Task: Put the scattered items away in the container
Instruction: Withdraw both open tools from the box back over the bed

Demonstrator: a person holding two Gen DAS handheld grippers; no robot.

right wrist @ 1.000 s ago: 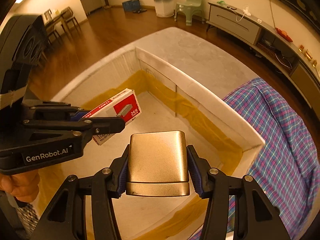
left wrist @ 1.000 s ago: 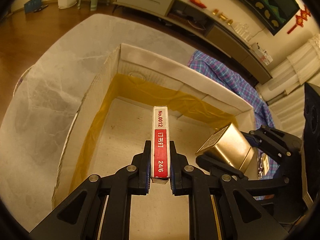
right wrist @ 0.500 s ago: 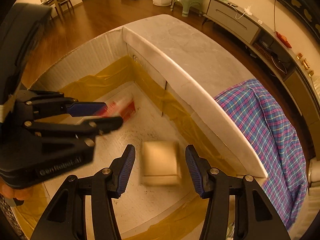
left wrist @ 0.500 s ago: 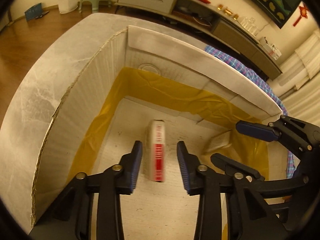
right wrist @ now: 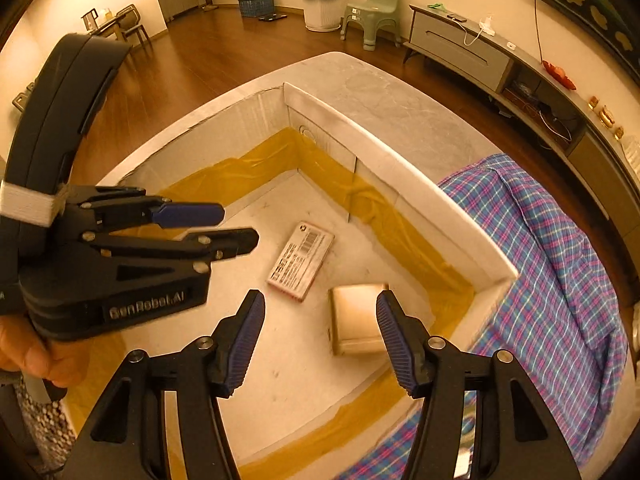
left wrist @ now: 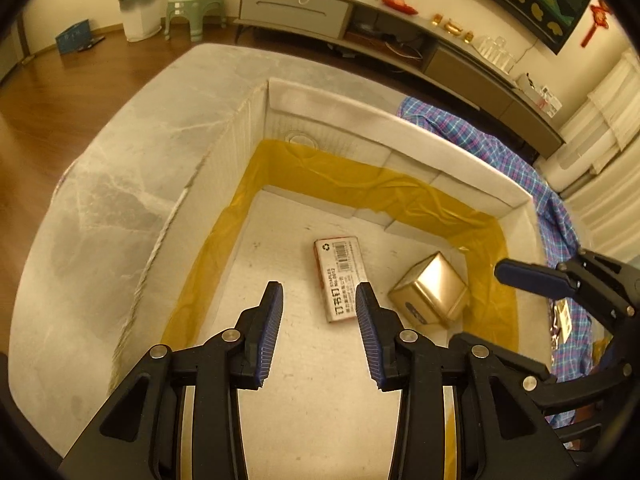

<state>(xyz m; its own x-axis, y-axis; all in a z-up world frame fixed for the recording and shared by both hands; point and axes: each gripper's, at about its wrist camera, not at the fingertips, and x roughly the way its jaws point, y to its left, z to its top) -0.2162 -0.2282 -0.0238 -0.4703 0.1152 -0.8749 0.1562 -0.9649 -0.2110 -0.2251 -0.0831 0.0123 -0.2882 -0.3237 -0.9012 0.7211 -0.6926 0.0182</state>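
Observation:
A white cardboard box (left wrist: pixel 392 132) with yellow tape along its inner seams sits on a marble table. On its floor lie a staple box (left wrist: pixel 339 278), barcode side up, and a gold metal tin (left wrist: pixel 430 290) tipped on its side to its right. Both also show in the right wrist view: the staple box (right wrist: pixel 301 261) and the tin (right wrist: pixel 356 322). My left gripper (left wrist: pixel 319 334) is open and empty above the box floor, just short of the staple box. My right gripper (right wrist: pixel 320 344) is open and empty above the tin.
A blue plaid cloth (right wrist: pixel 552 272) lies on the table right of the box, with a small packet (left wrist: pixel 562 320) on it. The marble table top (left wrist: pixel 120 184) extends left of the box. A TV cabinet (left wrist: pixel 400 28) stands behind.
Both grippers opened and dropped their items into the box: the staple box from the left, the gold tin from the right. Both grippers then rose and opened wider.

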